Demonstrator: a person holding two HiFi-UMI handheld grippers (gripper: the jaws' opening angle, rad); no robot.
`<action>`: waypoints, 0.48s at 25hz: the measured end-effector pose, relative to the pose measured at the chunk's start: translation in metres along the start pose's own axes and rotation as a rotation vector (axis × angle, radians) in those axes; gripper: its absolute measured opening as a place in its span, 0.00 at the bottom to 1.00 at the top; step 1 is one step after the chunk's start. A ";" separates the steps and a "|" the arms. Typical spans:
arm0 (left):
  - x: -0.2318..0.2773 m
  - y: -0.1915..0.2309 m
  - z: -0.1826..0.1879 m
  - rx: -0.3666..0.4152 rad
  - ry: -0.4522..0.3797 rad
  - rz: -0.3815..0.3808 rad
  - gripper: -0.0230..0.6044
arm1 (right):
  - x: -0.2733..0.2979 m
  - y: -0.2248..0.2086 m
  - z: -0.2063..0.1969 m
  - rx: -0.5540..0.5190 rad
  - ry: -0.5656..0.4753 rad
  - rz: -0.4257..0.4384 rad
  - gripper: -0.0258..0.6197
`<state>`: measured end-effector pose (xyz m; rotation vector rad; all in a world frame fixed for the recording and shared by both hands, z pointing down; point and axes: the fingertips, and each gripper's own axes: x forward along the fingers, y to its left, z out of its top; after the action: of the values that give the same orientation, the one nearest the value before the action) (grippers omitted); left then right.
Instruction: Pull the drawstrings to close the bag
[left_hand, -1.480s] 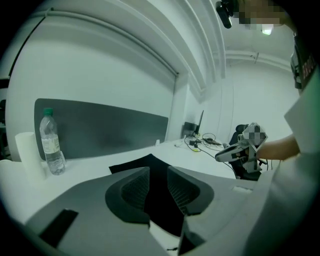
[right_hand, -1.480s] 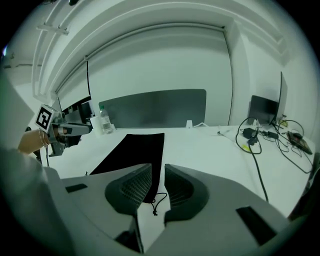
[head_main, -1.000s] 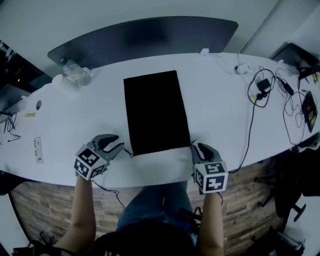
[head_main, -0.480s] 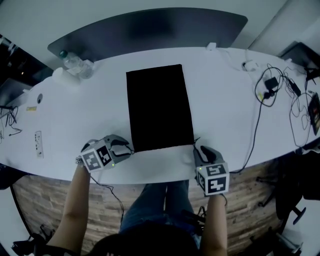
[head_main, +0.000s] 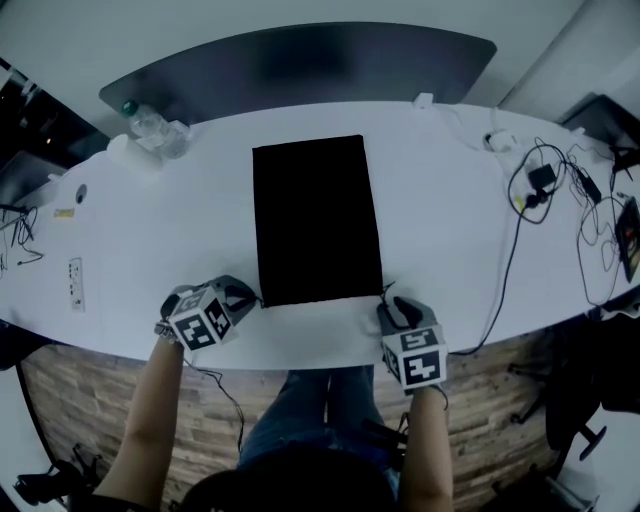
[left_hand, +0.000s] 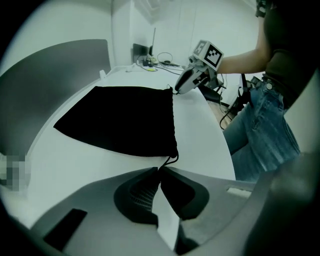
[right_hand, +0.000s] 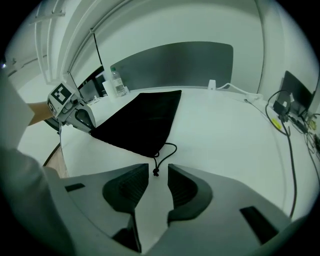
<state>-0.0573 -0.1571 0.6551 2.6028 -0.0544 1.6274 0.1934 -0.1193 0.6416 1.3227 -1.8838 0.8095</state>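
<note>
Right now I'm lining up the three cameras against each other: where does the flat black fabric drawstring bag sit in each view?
Head view: the flat black fabric drawstring bag lies at the centre.
Left gripper view: it fills the upper middle, left of centre.
Right gripper view: it lies just left of centre.
Shared landmark: the dark grey curved panel beyond the bag; at left and upper centre in the gripper views.
</note>
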 end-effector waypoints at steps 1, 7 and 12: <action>0.000 0.001 0.000 -0.036 -0.004 0.022 0.07 | 0.003 0.002 0.000 -0.016 0.009 0.001 0.22; -0.003 0.006 -0.002 -0.323 -0.075 0.148 0.06 | 0.010 0.005 0.001 -0.113 0.055 -0.008 0.23; -0.005 0.010 -0.004 -0.480 -0.104 0.279 0.06 | 0.011 0.009 -0.001 -0.160 0.082 0.011 0.18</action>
<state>-0.0640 -0.1666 0.6533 2.3692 -0.7459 1.3307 0.1822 -0.1220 0.6501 1.1654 -1.8515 0.6921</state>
